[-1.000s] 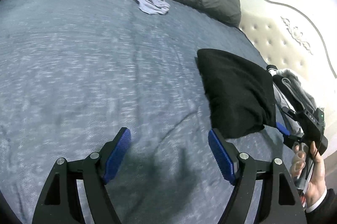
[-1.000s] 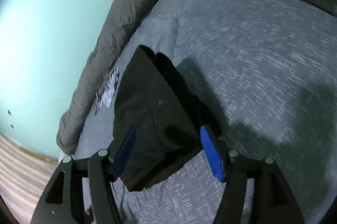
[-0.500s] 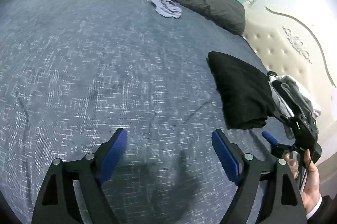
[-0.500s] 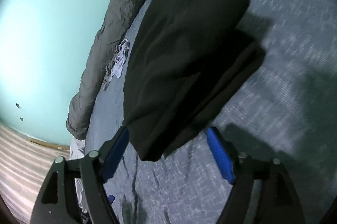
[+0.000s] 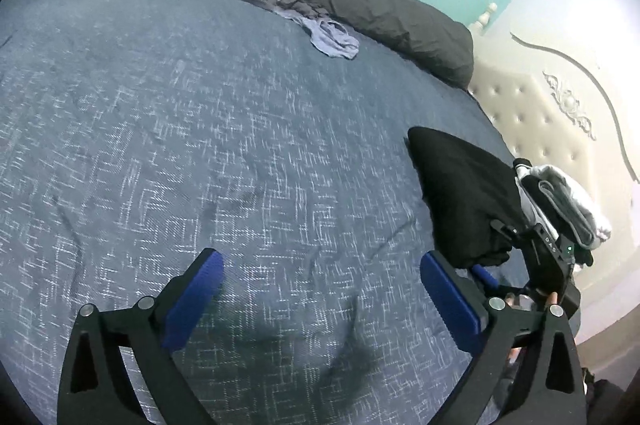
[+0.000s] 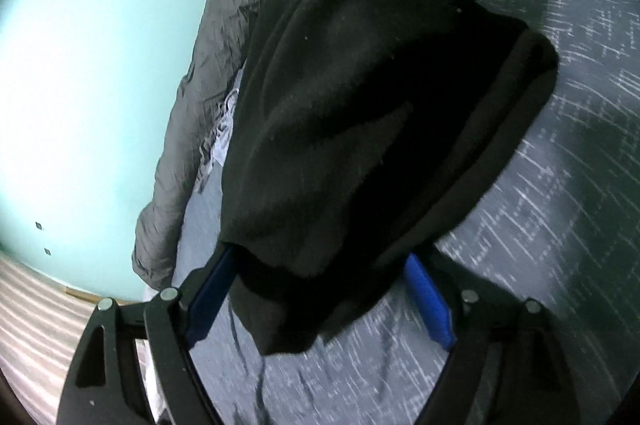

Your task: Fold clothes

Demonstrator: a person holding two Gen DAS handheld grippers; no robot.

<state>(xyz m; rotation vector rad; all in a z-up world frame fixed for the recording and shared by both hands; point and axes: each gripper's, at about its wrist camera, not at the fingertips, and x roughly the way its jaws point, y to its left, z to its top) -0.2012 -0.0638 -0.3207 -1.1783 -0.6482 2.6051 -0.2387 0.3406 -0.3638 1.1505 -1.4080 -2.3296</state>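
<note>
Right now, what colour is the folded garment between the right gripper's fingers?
Black, seen best in the right wrist view: the folded garment.

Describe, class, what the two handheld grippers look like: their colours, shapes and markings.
The left gripper and right gripper match: black angular frames with triangular cut-outs, round silver pivot bolts, and flat blue ribbed pads on the fingers. No cables or sleeves show.

Item one, lettering: on the black body of my right gripper, seen from the left wrist camera, there is a short row of small pale characters beside a green light, too small and tilted for me to read with any certainty. Nothing else carries legible text, labels, brands, numbers or signs in either of my two views.
</note>
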